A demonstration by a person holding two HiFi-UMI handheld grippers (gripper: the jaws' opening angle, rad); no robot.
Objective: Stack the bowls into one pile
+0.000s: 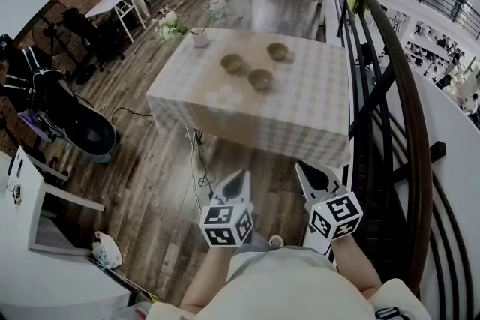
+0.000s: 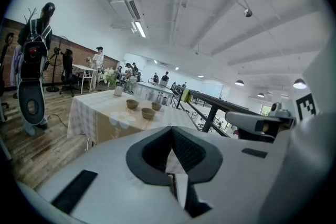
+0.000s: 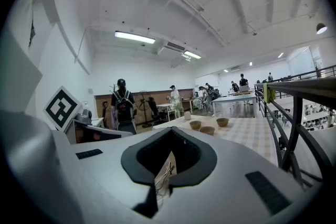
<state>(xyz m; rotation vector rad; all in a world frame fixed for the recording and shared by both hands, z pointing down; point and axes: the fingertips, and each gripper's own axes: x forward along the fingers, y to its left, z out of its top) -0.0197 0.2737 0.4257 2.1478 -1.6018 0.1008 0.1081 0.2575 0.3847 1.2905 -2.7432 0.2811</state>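
I judge this to be the approach, with nothing stacked yet. The bench point(image 1: 315, 116) fills the middle of the head view with its near edge facing me, and open floor point(image 1: 165, 183) lies between us. The railing point(image 1: 394, 86) runs down the right of the frame, close along the bench's right side, so the free room is on the left. The bowls point(image 1: 260, 79), three of them, sit apart at upper centre, well away from both claws. The left claw point(image 1: 241, 174) and right claw point(image 1: 306, 170), low in the frame, are clenched on nothing. Next I'd move in and open one claw.

Three brown bowls point(image 1: 260, 79), upright, apart, unstacked
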